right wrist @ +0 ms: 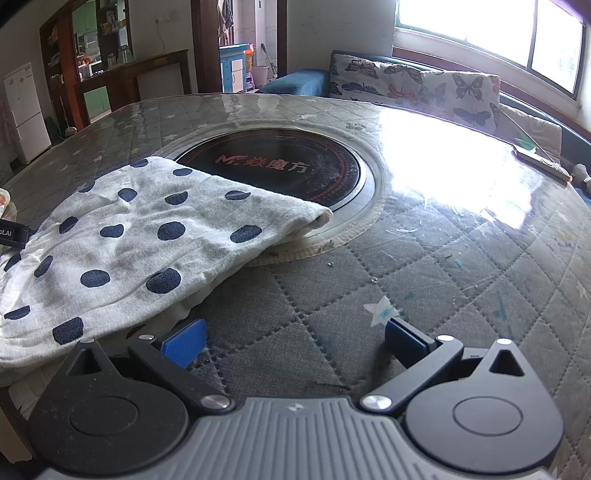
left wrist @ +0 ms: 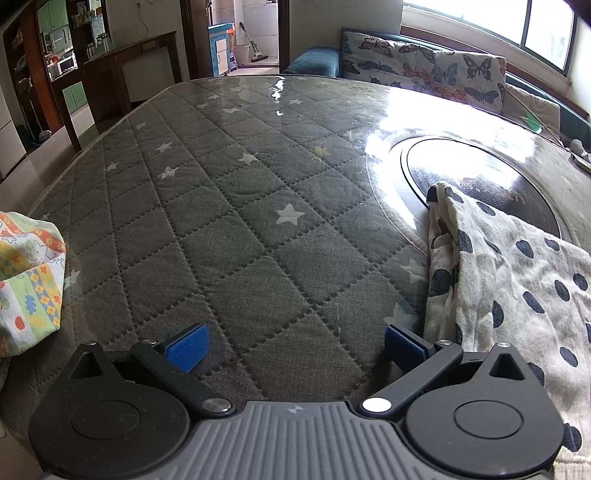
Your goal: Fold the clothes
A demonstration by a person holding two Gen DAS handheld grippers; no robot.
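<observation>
In the left wrist view, the left claw [left wrist: 295,347] hangs released over the desk [left wrist: 236,229], its blue pads [left wrist: 188,347] spread wide apart with nothing between them. The desk wears a grey quilted cover with white stars under a glossy clear sheet. The polka-dot garment [left wrist: 517,280], white cloth with dark blue dots, lies on the right side of the desk, just beside the claw's right finger. Its far end drapes over the rim of a round black cooktop [left wrist: 476,173] set into the desk. At the left edge, a second, colourful patterned cloth [left wrist: 29,280] sits bunched up, well apart from the dotted one. A butterfly-print cushion [left wrist: 424,70] lines a bench beyond the far side of the desk, below a bright window [left wrist: 517,29].

In the right wrist view, the right claw [right wrist: 295,343] is likewise released, pads [right wrist: 186,343] apart and holding nothing, low over the quilted cover. The polka-dot garment [right wrist: 133,240] spreads across the left side, folded over with a doubled edge on its right, and its near edge lies just beside the claw's left finger. Its far corner overlaps the cooktop [right wrist: 280,166], which bears red lettering. A white refrigerator [right wrist: 26,110] stands far left in the room.
</observation>
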